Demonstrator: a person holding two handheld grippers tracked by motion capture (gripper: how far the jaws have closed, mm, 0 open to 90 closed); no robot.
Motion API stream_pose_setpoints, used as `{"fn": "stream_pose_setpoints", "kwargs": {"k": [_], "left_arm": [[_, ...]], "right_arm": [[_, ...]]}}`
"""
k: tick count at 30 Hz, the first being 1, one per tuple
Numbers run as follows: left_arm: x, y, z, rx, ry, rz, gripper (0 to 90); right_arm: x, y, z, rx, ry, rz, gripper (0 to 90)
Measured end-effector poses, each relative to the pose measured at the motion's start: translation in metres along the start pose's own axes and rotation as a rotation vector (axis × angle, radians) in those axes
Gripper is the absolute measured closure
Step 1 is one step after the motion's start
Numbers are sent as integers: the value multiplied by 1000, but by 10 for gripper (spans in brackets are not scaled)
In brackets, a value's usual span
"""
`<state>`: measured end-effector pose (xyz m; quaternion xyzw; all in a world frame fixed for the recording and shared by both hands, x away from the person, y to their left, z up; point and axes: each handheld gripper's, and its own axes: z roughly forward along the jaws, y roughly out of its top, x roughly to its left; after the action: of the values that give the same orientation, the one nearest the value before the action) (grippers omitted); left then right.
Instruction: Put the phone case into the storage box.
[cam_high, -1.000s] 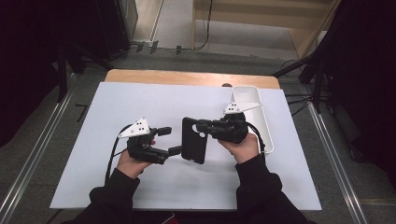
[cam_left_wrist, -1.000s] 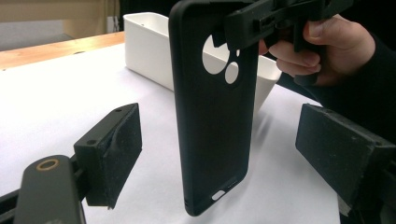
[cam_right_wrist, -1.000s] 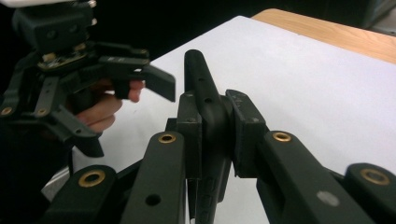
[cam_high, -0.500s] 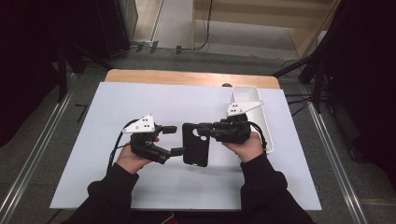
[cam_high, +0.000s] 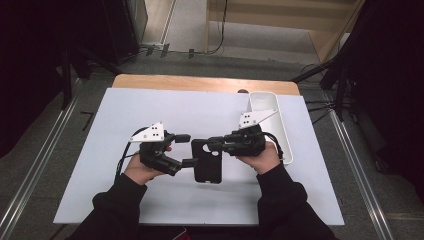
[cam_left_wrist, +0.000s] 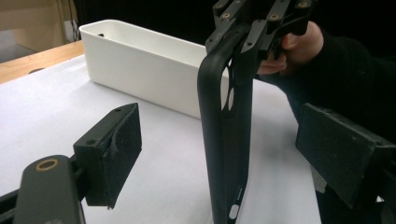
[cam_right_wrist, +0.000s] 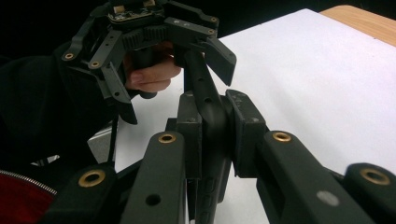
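Near the front middle of the white table sheet (cam_high: 125, 195), the right gripper (cam_high: 216, 145) is clenched on the edge of a black phone case (cam_high: 207, 161), while the left gripper (cam_high: 184, 149) has its jaws spread to either side of the case. Further back on the right lies a white tray (cam_high: 266, 107). Beyond it are the wooden tabletop edge (cam_high: 200, 83) and a grey floor (cam_high: 190, 30) between dark surroundings.
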<state>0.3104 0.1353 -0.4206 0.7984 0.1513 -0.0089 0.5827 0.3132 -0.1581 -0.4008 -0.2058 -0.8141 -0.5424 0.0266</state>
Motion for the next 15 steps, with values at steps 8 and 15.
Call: {"fn": "stream_pose_setpoints", "kwargs": {"k": [8, 15], "left_arm": [[0, 0, 0, 7, -4, -4, 163], [-2, 0, -1, -3, -8, -8, 251]], "right_arm": [[1, -1, 4, 3, 29, -19, 748], [1, -3, 6, 10, 46, -36, 748]]}}
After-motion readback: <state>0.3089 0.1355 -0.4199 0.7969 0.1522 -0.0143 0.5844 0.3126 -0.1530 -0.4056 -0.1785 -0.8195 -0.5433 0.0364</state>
